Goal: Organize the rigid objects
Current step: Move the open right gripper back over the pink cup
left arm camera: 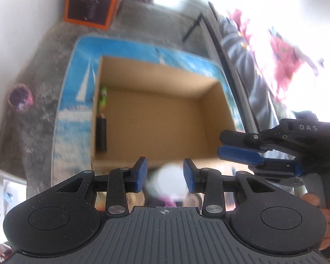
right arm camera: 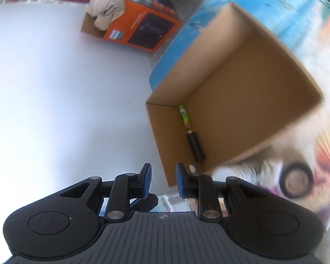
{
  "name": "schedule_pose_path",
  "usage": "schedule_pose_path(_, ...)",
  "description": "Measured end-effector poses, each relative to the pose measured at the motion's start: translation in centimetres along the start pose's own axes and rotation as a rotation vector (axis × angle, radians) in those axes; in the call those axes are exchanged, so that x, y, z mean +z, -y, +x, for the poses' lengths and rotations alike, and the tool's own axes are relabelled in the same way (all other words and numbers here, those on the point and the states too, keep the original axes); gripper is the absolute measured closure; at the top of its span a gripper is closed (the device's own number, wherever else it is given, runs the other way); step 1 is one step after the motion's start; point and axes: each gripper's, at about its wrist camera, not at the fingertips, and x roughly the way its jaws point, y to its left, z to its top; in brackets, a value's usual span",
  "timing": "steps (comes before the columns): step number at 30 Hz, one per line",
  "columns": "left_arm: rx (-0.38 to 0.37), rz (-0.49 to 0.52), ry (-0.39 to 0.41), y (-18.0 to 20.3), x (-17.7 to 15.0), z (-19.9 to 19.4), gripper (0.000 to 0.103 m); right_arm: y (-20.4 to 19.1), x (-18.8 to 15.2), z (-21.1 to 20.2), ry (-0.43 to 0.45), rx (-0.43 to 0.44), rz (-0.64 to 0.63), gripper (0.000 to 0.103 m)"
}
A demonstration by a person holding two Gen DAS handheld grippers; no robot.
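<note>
An open cardboard box (left arm camera: 156,118) stands on a blue mat (left arm camera: 77,101) printed with sailboats. Along the box's left wall lie a green tube (left arm camera: 103,98) and a black cylinder (left arm camera: 101,133). The right wrist view shows the same green tube (right arm camera: 184,118) and black cylinder (right arm camera: 195,146) in the box (right arm camera: 242,101). My left gripper (left arm camera: 165,169) hovers above the box's near edge, its jaws a little apart with nothing between them. My right gripper (right arm camera: 162,173) is also slightly open and holds nothing. It reaches in from the right in the left wrist view (left arm camera: 223,146).
An orange product box (left arm camera: 90,2) stands on the grey floor beyond the mat, and a pink cup (left arm camera: 19,99) lies to the left. A black ring (right arm camera: 296,181) and blurred white items lie near the box's front. Pink and grey cloth (left arm camera: 281,66) hangs to the right.
</note>
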Motion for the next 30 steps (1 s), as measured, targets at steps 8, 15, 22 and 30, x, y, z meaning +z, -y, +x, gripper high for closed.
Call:
schedule_pose_path(8, 0.055, 0.11, -0.161, 1.4, -4.1, 3.4, 0.068, 9.0, -5.0, 3.9, -0.057, -0.131, 0.247, 0.077)
schedule_pose_path(15, 0.086, 0.129, -0.24, 0.8, -7.2, 4.8, 0.068, 11.5, -5.9, 7.7, -0.17, -0.266, 0.183, 0.077)
schedule_pose_path(22, 0.104, 0.168, -0.251, 0.9, -8.0, 5.3, 0.068, 10.1, -5.1, 9.3, -0.264, -0.452, -0.045, 0.077)
schedule_pose_path(30, 0.118, 0.249, -0.254, 1.9, -8.6, 6.5, 0.068, 8.9, -4.2, 10.0, -0.302, -0.557, -0.186, 0.077)
